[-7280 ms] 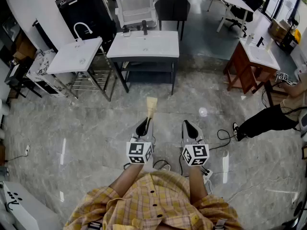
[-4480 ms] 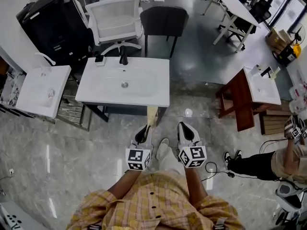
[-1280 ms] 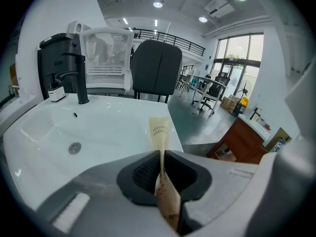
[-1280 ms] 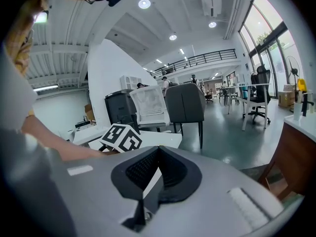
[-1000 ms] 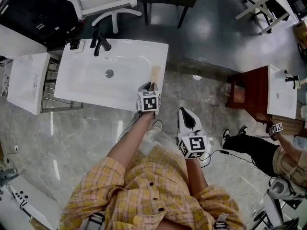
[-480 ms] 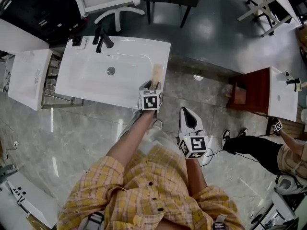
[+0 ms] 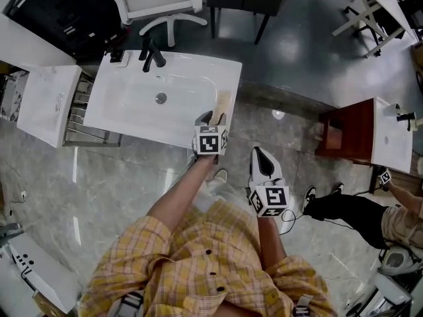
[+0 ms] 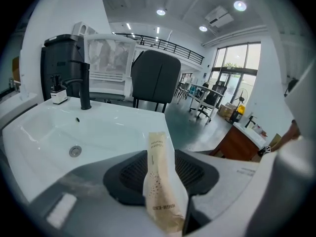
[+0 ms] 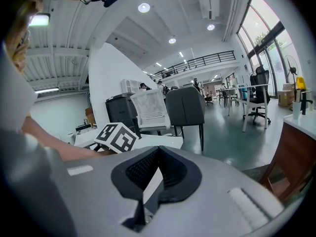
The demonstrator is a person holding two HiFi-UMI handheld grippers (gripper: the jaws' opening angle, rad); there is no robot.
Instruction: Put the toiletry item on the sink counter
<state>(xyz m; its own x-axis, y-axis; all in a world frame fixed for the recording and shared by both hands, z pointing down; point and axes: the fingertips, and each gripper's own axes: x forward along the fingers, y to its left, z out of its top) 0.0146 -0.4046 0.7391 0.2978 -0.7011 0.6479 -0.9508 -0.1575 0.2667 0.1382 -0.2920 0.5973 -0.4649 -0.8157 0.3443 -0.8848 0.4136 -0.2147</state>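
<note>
L tongs (image 7: 213, 118): jaws just opened, now apart. Toothbrush pkt (image 8: 160, 181) between them, unclamped, on sink table (image 7: 228, 71) edge. R tongs (image 7: 261, 156): jaws together, empty, well behind L tongs.

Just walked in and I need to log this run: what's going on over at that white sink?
A person with a two-jaw gripper in each hand is putting a paper-sleeved toothbrush packet on the white sink counter. The left gripper is at the counter's right edge. Its jaws have just been opening, and the packet sits between them without the pads pressing on it. The right gripper is shut and empty, held above the floor beside the person.
</note>
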